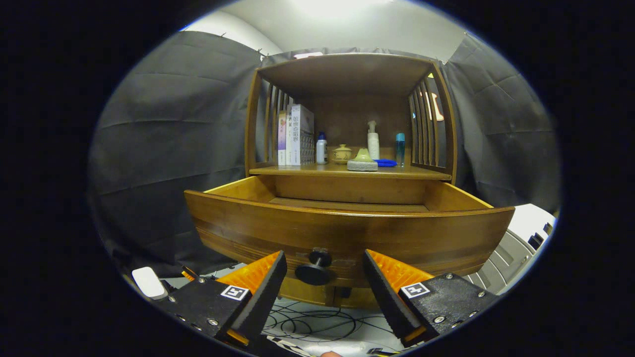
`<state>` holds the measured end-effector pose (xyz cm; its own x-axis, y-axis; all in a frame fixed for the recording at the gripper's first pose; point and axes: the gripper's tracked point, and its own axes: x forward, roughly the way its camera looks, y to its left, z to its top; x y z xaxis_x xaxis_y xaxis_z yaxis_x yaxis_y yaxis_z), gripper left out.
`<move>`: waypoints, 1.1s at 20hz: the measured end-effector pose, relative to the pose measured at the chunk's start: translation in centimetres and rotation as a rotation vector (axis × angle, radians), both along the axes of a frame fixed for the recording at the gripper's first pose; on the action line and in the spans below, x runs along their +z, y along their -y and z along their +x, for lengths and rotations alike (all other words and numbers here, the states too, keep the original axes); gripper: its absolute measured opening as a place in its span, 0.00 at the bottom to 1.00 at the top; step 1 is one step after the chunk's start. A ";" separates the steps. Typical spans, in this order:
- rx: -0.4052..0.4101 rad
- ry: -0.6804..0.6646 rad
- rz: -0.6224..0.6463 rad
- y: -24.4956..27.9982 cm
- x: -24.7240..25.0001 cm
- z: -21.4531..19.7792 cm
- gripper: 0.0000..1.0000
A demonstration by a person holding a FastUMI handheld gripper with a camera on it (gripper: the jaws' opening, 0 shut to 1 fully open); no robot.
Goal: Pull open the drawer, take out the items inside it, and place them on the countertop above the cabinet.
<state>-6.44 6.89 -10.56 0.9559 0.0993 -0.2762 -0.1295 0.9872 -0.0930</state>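
Dark cloth backs the pulled-out drawer (347, 233); tongs (325, 271) gape around its knob (314, 269).

Drawer (347, 233): brown wood, darker grain bands across the front; knob (313, 270) black. Countertop (347, 171): lighter brown. On it, from 9 o'clock to 3 o'clock: books (295, 135), white and pale purple covers; small bottle (321, 149), white with blue cap; lidded jar (342, 153), tan; stone-grey pad (362, 165) carrying a green object (363, 155); pump bottle (373, 141), white; blue flat item (385, 162); teal tube (400, 148). Gripper (325, 282) fingers spread, each body bearing a black-and-white square marker.
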 end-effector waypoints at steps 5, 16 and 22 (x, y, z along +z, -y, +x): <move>-0.006 0.042 0.000 -0.3 0.2 1.2 0.92; -0.061 0.063 0.024 -1.0 0.7 4.1 0.92; -0.082 0.089 0.025 -1.0 1.5 7.6 0.92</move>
<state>1.16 7.89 -9.08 0.9818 0.0255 -0.1884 -0.0403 0.9963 -0.0755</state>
